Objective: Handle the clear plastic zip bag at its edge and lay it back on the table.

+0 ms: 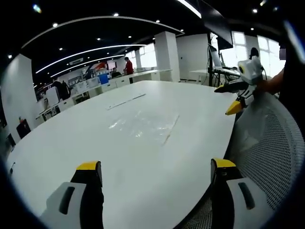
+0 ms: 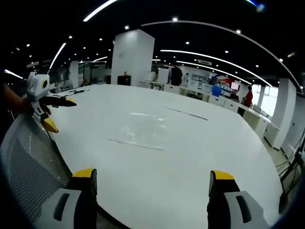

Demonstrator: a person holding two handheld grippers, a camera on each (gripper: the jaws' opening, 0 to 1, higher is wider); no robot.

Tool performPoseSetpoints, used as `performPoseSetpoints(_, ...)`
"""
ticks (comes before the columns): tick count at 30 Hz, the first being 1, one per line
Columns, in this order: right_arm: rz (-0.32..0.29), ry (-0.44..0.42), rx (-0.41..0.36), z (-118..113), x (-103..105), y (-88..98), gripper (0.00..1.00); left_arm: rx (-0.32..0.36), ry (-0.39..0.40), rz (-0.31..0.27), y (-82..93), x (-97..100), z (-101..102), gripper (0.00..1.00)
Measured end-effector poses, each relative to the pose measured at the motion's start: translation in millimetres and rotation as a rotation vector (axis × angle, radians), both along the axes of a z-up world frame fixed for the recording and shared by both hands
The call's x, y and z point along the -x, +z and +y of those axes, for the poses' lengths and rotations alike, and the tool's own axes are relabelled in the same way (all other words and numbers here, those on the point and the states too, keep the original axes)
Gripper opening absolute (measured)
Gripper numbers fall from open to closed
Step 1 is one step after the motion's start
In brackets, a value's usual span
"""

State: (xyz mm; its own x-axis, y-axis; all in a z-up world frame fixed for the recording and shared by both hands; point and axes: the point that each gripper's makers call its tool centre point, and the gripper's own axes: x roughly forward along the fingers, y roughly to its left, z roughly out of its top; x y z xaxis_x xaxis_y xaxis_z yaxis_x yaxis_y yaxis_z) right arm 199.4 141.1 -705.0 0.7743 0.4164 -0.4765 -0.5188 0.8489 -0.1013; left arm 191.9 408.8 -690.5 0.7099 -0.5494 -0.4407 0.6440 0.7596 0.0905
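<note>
Nearest in the left gripper view, the left gripper (image 1: 156, 172) rises from the bottom edge with its two yellow-tipped black jaws standing wide apart and nothing between them. Under and beyond the jaws spreads a large white table (image 1: 71, 143) with a rounded edge. The clear plastic zip bag (image 1: 143, 125) lies flat on the tabletop straight ahead of the jaws and well apart from them, its closure edge a faint straight line on the side toward the right jaw. Farther ahead and slightly toward the left jaw, a thin pale strip (image 1: 126, 101) lies on the table. To the right of the right jaw is the mesh back of a grey office chair (image 1: 271, 143), and above it the right gripper comes into this view, held by a hand (image 1: 269, 83), its yellow-tipped jaws spread apart over the table's edge. In the right gripper view, the right gripper (image 2: 151, 181) likewise stands wide, empty, low over the table. The bag lies ahead between the two jaws, well clear of both, its closure edge on the near side. The left gripper shows at far left over the chair's mesh, jaws parted. Behind the table are a white pillar (image 2: 133, 57), rows of desks, ceiling light strips, and a person in red (image 2: 248, 97) far off to the right.
</note>
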Motion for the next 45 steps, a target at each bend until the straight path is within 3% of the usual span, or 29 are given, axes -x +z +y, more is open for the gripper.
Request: performPoseSetpoints(45, 0.008, 0.009, 0.009, 1.9, 1.2, -0.9, 0.98, -0.030, -0.040, 0.018, -1.8, 4.0, -9.2, 0.92)
